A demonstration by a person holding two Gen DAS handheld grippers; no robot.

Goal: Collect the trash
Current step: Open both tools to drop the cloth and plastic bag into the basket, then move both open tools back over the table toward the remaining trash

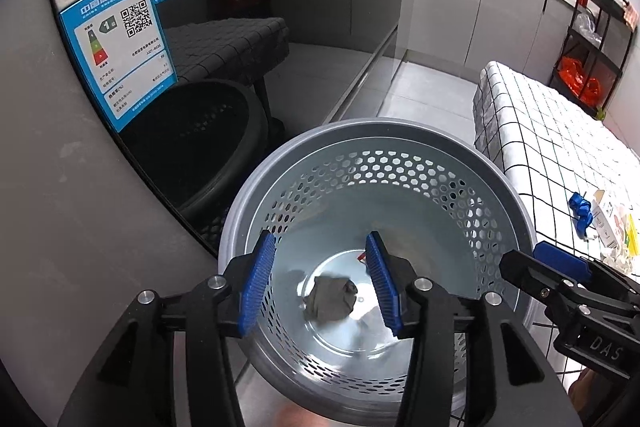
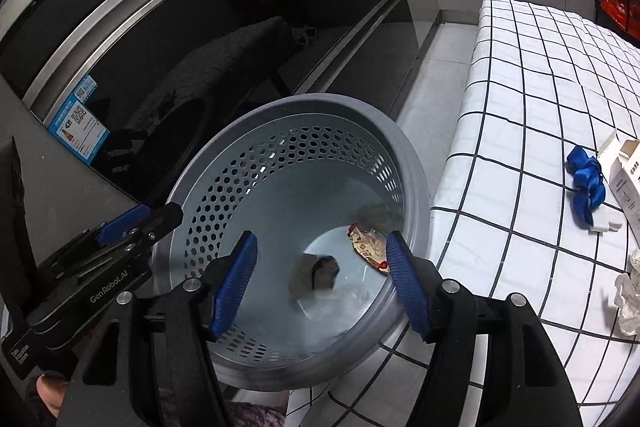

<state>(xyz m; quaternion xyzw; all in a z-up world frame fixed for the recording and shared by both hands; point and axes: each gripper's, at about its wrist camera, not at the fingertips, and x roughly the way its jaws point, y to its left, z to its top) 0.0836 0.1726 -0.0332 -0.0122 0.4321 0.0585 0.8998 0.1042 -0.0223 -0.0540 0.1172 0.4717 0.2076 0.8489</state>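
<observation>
A grey perforated waste basket (image 1: 400, 163) stands on the floor beside the checked table; it also shows in the right wrist view (image 2: 404, 147). A grey crumpled wad (image 1: 330, 297) lies on its bottom (image 2: 314, 277), with a red and white wrapper (image 2: 370, 247) beside it. My left gripper (image 1: 320, 279) is open and empty above the basket. My right gripper (image 2: 320, 279) is open and empty above it too. On the table lie a blue strap (image 2: 586, 183), a white box (image 2: 628, 171) and crumpled white paper (image 2: 630, 295).
A dark glass appliance door (image 1: 240, 27) with a blue energy label (image 1: 120, 51) stands behind the basket. The table has a white checked cloth (image 2: 540, 87). Grey cabinets (image 1: 460, 7) and a black rack (image 1: 592, 47) stand at the back.
</observation>
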